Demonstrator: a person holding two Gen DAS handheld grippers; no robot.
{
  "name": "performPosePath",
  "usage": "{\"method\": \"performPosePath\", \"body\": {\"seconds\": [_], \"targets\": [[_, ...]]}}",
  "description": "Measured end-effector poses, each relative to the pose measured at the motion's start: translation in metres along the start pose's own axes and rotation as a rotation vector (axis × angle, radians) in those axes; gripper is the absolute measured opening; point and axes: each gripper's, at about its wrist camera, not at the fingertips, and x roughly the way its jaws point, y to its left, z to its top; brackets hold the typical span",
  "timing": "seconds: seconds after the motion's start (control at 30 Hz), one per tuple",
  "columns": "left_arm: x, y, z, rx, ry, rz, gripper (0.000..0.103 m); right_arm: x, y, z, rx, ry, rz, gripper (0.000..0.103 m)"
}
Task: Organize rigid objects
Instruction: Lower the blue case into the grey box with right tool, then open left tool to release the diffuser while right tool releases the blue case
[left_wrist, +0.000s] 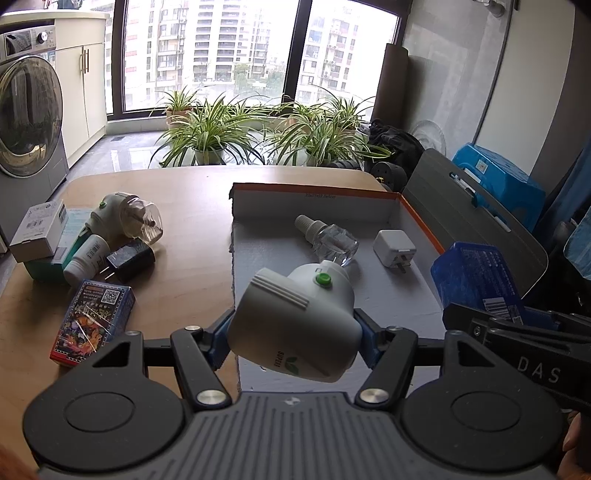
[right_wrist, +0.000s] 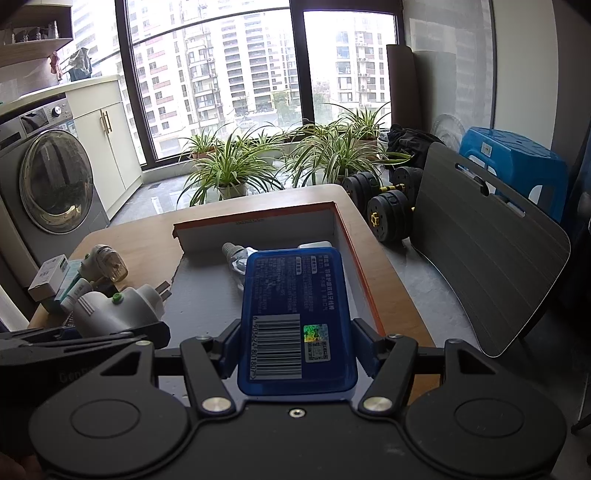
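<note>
Two handheld grippers each carry an item over a shallow box on a wooden counter.

Nearest, the left gripper (left_wrist: 293, 336) pinches a white plug-in diffuser (left_wrist: 295, 325) with a green button, held at the near left edge of the shallow box (left_wrist: 332, 201). Beside it, the right gripper (right_wrist: 297, 345) clamps a blue plastic case (right_wrist: 295, 314), barcode side up, over the box's right half. Inside the box lie a clear refill bottle (left_wrist: 328, 238) and a white charger (left_wrist: 394, 248), apart from each other. On the counter (left_wrist: 192, 221) left of the box sits a cluster: a colourful card box (left_wrist: 92, 321), a black adapter (left_wrist: 129, 260), a white tube (left_wrist: 85, 258), a white carton (left_wrist: 38, 229), and another diffuser (left_wrist: 127, 218). Beyond, potted plants (left_wrist: 210, 133) line a window, with a washing machine (left_wrist: 29, 114) at far left.
</note>
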Motion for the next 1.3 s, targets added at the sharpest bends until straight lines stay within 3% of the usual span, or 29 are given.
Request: {"method": "performPosePath", "body": {"seconds": [1.3], "targets": [[0.045,-0.015,0.021,0.022,0.035,-0.019,0.067,0.060,-0.013,0.035,-0.072,0.060,-0.014,0.075]]}}
